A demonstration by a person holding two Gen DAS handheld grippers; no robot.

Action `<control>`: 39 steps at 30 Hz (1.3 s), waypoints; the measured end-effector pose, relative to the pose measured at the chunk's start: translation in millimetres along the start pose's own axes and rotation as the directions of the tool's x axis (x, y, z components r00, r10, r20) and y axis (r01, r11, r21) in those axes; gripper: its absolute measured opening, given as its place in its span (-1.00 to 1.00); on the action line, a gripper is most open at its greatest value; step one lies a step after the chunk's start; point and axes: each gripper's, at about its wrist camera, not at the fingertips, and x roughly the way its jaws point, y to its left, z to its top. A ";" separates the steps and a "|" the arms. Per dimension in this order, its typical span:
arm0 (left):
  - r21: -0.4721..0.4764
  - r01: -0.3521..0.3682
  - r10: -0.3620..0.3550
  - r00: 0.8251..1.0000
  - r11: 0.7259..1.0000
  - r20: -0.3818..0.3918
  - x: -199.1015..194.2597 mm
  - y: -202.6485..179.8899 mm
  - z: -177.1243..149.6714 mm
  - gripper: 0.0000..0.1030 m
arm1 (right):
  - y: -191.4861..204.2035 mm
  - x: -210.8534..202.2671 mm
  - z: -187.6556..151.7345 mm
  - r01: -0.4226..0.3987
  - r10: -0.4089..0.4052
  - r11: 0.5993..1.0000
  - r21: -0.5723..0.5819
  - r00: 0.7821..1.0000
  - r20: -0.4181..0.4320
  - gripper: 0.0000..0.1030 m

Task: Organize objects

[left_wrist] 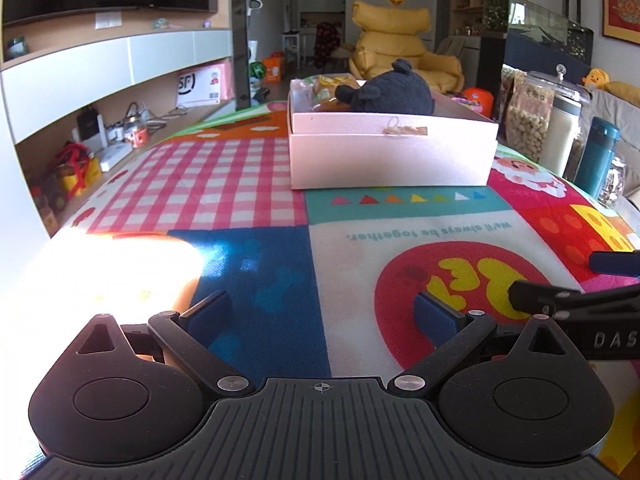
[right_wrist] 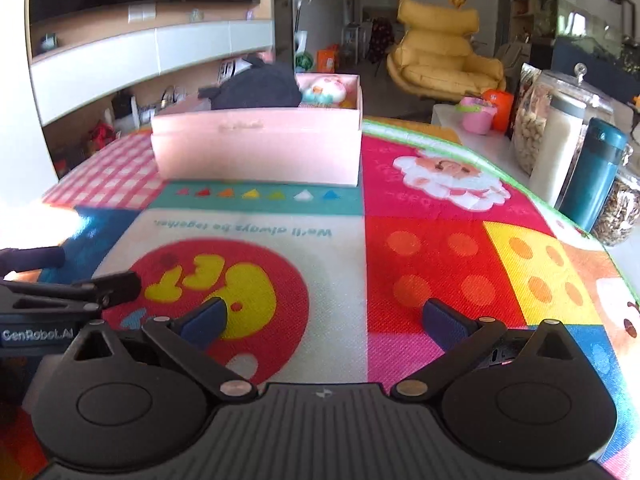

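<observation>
- Both sets of jaws stand wide apart, nothing between them: the left gripper (left_wrist: 322, 312) and the right gripper (right_wrist: 324, 318) hover low over the colourful play mat (left_wrist: 240, 184), side by side, each one's dark fingers poking into the edge of the other's view.
- Ahead of both, well apart from the fingertips, sits the pink box (left_wrist: 390, 152) on the mat, its long side facing the grippers.
- Inside the box lies a dark plush toy (left_wrist: 390, 92), rounded and rising above the rim; from the right wrist it shows at the box's left end (right_wrist: 258, 88).
- Beside the plush, more things fill the box: yellow-orange packets (left_wrist: 332, 80) on the left wrist view, and a pale round toy with a face (right_wrist: 324, 90) on the right wrist view.
- Off the mat's right edge stand a teal flask (right_wrist: 594, 172), upright, and just behind it a lidded glass jar (right_wrist: 560, 120); a bag of nuts (left_wrist: 526, 120) stands next to the jar.
- Further back, a small pink bucket (right_wrist: 478, 116) rests on a white surface.
- Beyond the table, a yellow lounge chair (right_wrist: 440, 52) faces us, and a TV shelf unit (left_wrist: 100, 60) runs along the left wall.
</observation>
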 end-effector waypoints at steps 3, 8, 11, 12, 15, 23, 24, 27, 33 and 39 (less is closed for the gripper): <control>-0.003 0.002 -0.002 1.000 1.000 0.000 0.2 0.2 -0.4 0.95 | 0.6 0.8 0.6 0.005 -0.005 1.000 -0.001 1.000 -0.003 1.00; -0.005 0.003 -0.003 1.000 1.000 0.000 -0.8 -0.2 -1.0 0.95 | 0.6 2.2 1.1 0.010 -0.010 1.000 0.010 1.000 -0.003 1.00; -0.006 0.003 -0.003 1.000 1.000 -0.001 -0.4 0.4 -0.7 0.95 | 0.4 2.5 1.0 0.012 -0.012 1.000 0.012 1.000 -0.004 1.00; -0.006 0.002 -0.002 1.000 1.000 0.000 -0.7 0.3 -0.8 0.95 | -0.1 2.4 1.0 0.011 -0.011 1.000 0.013 1.000 -0.004 1.00; -0.007 0.003 -0.003 1.000 1.000 0.000 -1.2 0.3 -0.9 0.95 | 0.4 2.2 1.1 0.013 -0.013 1.000 0.009 1.000 -0.003 1.00; -0.010 0.003 -0.003 1.000 1.000 -0.001 -0.9 0.4 -0.6 0.95 | 1.9 3.0 1.5 0.018 -0.018 1.000 0.002 1.000 -0.004 1.00; -0.012 0.001 -0.001 1.000 1.000 -0.001 -0.5 0.2 -0.6 0.96 | 1.9 3.0 1.4 0.018 -0.018 1.000 0.002 1.000 -0.004 1.00; -0.013 -0.005 0.005 1.000 1.000 -0.002 -0.1 -0.6 -0.5 0.96 | 1.9 3.0 1.4 0.018 -0.018 1.000 0.002 1.000 -0.004 1.00; -0.017 0.003 -0.003 1.000 1.000 -0.001 -0.2 -0.9 -0.5 0.95 | 1.9 2.8 1.4 0.017 -0.017 1.000 0.003 1.000 -0.003 1.00; -0.016 0.003 -0.003 1.000 1.000 -0.001 -0.3 -0.8 -0.5 0.95 | 2.4 3.5 1.9 0.018 -0.018 1.000 0.002 1.000 -0.004 1.00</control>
